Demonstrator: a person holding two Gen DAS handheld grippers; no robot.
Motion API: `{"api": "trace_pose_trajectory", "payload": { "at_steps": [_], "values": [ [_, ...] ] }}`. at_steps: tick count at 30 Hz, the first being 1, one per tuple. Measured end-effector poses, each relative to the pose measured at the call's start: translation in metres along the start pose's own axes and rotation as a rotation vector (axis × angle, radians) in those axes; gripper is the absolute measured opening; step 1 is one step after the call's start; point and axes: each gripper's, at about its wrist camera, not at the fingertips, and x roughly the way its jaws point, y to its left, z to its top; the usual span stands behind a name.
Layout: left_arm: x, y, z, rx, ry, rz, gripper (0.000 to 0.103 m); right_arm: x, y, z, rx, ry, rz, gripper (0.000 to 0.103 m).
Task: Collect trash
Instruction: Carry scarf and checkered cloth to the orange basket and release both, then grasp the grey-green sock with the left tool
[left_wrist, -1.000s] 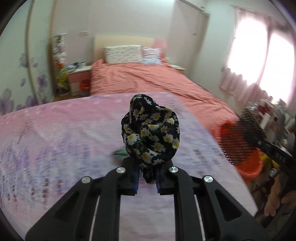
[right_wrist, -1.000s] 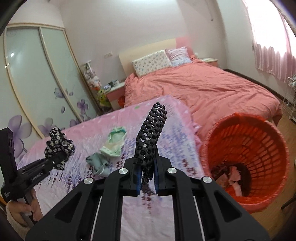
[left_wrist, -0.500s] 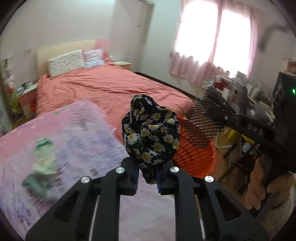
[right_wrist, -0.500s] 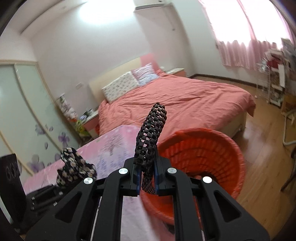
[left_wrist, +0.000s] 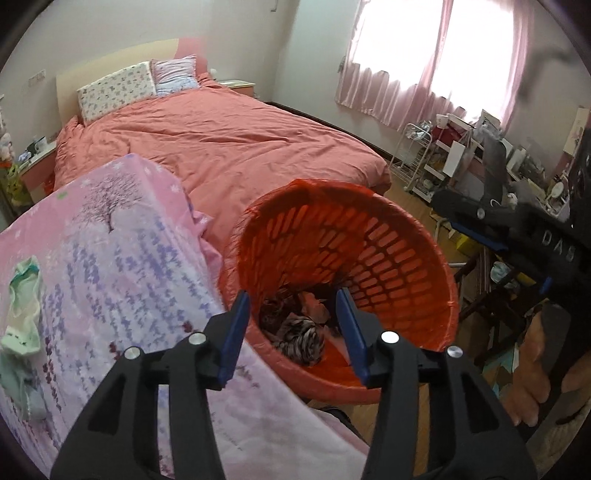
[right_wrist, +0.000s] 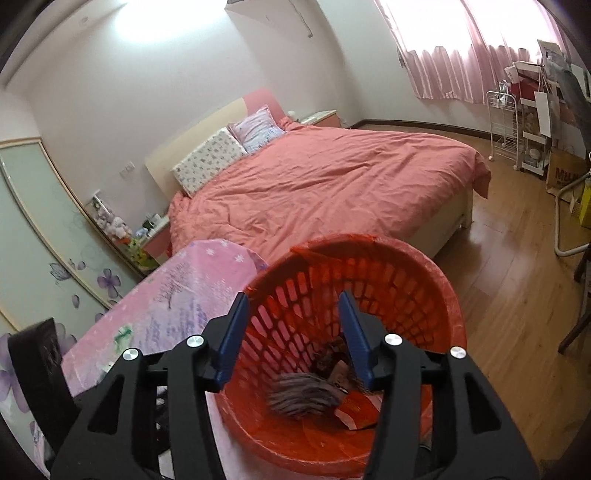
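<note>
Left gripper (left_wrist: 293, 334) and right gripper (right_wrist: 293, 338), both above the orange basket (left_wrist: 436, 266): jaws opening, blue pads apart, nothing between them. Below, on the basket floor, lies collected trash: a blurred striped bundle (right_wrist: 303, 393), an orange wrapper (right_wrist: 356, 406) to its right, and pinkish scraps (left_wrist: 314, 306). Left of the basket, a table under a pink floral cloth (left_wrist: 110, 236) carries a pale green crumpled piece (left_wrist: 22, 306) at its left edge. Far: a bed (right_wrist: 332, 177) with coral bedding.
</note>
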Motion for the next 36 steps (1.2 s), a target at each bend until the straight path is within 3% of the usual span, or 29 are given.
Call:
{"api": "trace_pose_trajectory", "payload": {
  "at_steps": [8,13,17,19,22,26,27,30,36],
  "values": [
    [-0.053,0.053,-0.03,-0.027,-0.078,0.202,0.079,-0.004,0.023,-0.019,-0.105,-0.005,-0.036,0.062],
    [-0.09,0.117,-0.055,-0.128,-0.107,0.354,0.082,0.002,0.042,-0.035,-0.15,0.029,-0.02,0.063],
    [-0.102,0.172,-0.075,-0.252,-0.071,0.445,0.082,0.006,0.06,-0.052,-0.18,0.068,0.004,0.063],
    [-0.104,0.196,-0.086,-0.335,-0.055,0.445,0.078,0.011,0.068,-0.059,-0.193,0.095,0.017,0.063],
    [-0.101,0.211,-0.096,-0.406,-0.039,0.401,0.063,0.013,0.08,-0.07,-0.211,0.122,0.028,0.063],
    [-0.092,0.21,-0.098,-0.402,-0.031,0.369,0.045,0.015,0.092,-0.079,-0.226,0.145,0.039,0.063],
    [-0.092,0.209,-0.098,-0.4,-0.034,0.375,0.034,0.015,0.094,-0.081,-0.228,0.148,0.043,0.063],
    [-0.094,0.213,-0.098,-0.419,-0.041,0.365,0.017,0.015,0.105,-0.087,-0.243,0.155,0.055,0.063],
    [-0.124,0.239,-0.116,-0.418,-0.038,0.468,0.014,0.018,0.126,-0.096,-0.276,0.17,0.083,0.063]
  ]
}}
